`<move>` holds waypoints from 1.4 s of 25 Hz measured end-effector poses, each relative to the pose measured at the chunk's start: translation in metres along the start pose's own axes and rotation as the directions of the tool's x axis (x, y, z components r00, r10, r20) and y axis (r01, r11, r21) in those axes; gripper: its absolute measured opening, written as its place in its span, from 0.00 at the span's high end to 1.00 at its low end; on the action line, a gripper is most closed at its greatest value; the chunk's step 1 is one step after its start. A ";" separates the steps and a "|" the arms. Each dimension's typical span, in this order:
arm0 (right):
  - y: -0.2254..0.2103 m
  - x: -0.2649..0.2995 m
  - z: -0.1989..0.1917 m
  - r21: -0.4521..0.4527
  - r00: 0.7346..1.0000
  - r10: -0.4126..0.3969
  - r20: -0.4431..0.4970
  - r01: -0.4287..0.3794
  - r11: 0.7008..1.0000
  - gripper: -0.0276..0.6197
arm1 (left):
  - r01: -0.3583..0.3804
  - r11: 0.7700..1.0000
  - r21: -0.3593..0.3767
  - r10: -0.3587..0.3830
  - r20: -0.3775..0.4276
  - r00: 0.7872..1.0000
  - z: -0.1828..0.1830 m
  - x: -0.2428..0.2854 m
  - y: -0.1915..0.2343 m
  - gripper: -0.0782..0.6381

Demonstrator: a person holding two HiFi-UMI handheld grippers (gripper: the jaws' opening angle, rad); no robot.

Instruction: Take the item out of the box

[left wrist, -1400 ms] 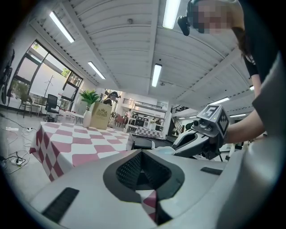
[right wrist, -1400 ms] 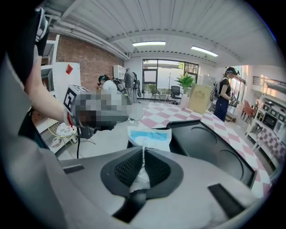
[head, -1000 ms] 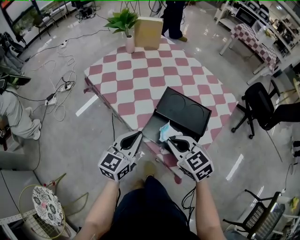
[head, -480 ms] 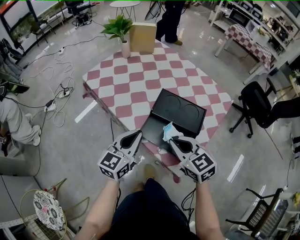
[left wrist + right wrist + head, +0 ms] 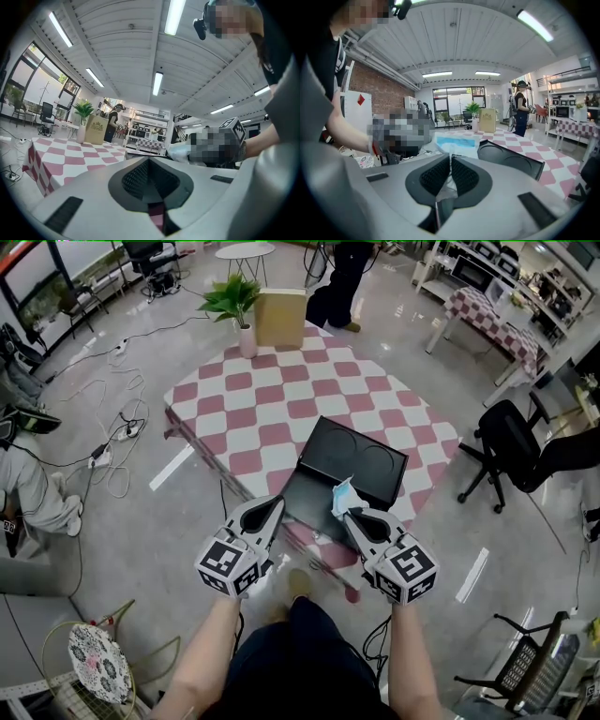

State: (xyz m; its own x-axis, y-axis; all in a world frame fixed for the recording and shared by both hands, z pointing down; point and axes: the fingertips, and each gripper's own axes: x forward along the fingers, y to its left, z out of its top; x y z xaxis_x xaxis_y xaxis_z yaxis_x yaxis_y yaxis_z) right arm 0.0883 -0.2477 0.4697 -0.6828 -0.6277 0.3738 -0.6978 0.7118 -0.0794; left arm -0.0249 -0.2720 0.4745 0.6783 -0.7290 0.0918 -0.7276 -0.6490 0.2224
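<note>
Soft blue-white packet [image 5: 344, 495], likely light and limp, is hanging pinched at its edge by the right hand-held gripper [image 5: 351, 514] over the box [image 5: 323, 451].

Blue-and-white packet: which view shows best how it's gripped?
The right gripper view: the packet sits pinched between the right hand-held gripper jaws, close up. The head view shows the packet small, by the black box. The left gripper view catches only a pale edge of it.
</note>
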 end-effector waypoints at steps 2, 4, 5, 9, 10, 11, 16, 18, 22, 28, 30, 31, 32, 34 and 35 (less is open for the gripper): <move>0.000 -0.002 0.002 0.006 1.000 -0.004 0.010 0.004 1.000 0.93 | 0.000 1.000 0.001 0.000 0.002 1.000 0.002 -0.001 -0.001 0.89; 0.001 -0.003 0.005 0.012 1.000 -0.006 0.019 0.006 1.000 0.93 | -0.001 1.000 0.004 0.001 0.005 1.000 0.005 -0.002 -0.001 0.89; 0.001 -0.004 0.006 0.014 1.000 -0.007 0.024 0.007 1.000 0.93 | -0.002 1.000 0.006 0.002 0.007 1.000 0.006 -0.002 -0.001 0.89; 0.002 -0.008 0.012 0.015 0.999 -0.018 0.047 0.017 1.000 0.93 | -0.002 1.000 0.012 0.001 0.019 1.000 0.013 -0.004 -0.001 0.89; 0.002 -0.009 0.013 0.015 0.999 -0.020 0.051 0.019 1.000 0.93 | -0.002 1.000 0.013 0.001 0.021 1.000 0.015 -0.005 -0.001 0.89; 0.002 -0.010 0.014 0.014 0.998 -0.022 0.054 0.021 1.000 0.93 | -0.001 1.000 0.015 0.001 0.024 1.000 0.016 -0.005 -0.001 0.89; 0.001 -0.016 0.020 0.024 0.996 -0.031 0.081 0.029 0.999 0.93 | 0.003 1.000 0.025 -0.004 0.031 1.000 0.023 -0.005 -0.004 0.89; 0.001 -0.018 0.024 0.025 0.995 -0.033 0.089 0.031 0.999 0.93 | 0.004 1.000 0.027 -0.005 0.035 0.999 0.027 -0.006 -0.005 0.89; 0.002 -0.022 0.032 0.017 0.994 -0.038 0.106 0.036 0.999 0.93 | 0.008 0.999 0.032 -0.009 0.045 0.999 0.033 -0.007 -0.007 0.89; 0.001 -0.026 0.044 0.010 0.990 -0.050 0.135 0.049 0.999 0.93 | 0.015 0.999 0.039 -0.017 0.057 0.998 0.042 -0.006 -0.008 0.89; 0.000 -0.029 0.048 0.010 0.988 -0.054 0.143 0.053 0.999 0.93 | 0.016 0.999 0.042 -0.018 0.056 0.998 0.044 -0.005 -0.009 0.89; 0.000 -0.031 0.049 0.011 0.987 -0.056 0.147 0.055 0.998 0.93 | 0.016 0.999 0.043 -0.019 0.056 0.998 0.046 -0.005 -0.010 0.89; 0.000 -0.033 0.051 0.012 0.987 -0.058 0.152 0.057 0.998 0.93 | 0.017 0.999 0.044 -0.020 0.056 0.998 0.047 -0.005 -0.011 0.89; 0.000 -0.036 0.055 0.012 0.985 -0.062 0.162 0.061 0.998 0.93 | 0.020 0.999 0.050 -0.023 0.060 0.998 0.052 -0.004 -0.012 0.89; -0.001 -0.037 0.057 0.011 0.984 -0.064 0.166 0.063 0.998 0.93 | 0.022 0.998 0.054 -0.025 0.063 0.998 0.054 -0.004 -0.013 0.89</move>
State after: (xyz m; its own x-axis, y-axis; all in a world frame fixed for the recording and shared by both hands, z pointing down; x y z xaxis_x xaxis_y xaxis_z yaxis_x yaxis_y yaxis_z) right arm 0.1019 -0.2430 0.4029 -0.6631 -0.7157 0.2192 -0.7419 0.6672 -0.0657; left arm -0.0238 -0.2727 0.4187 0.6887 -0.7246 0.0249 -0.7170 -0.6756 0.1718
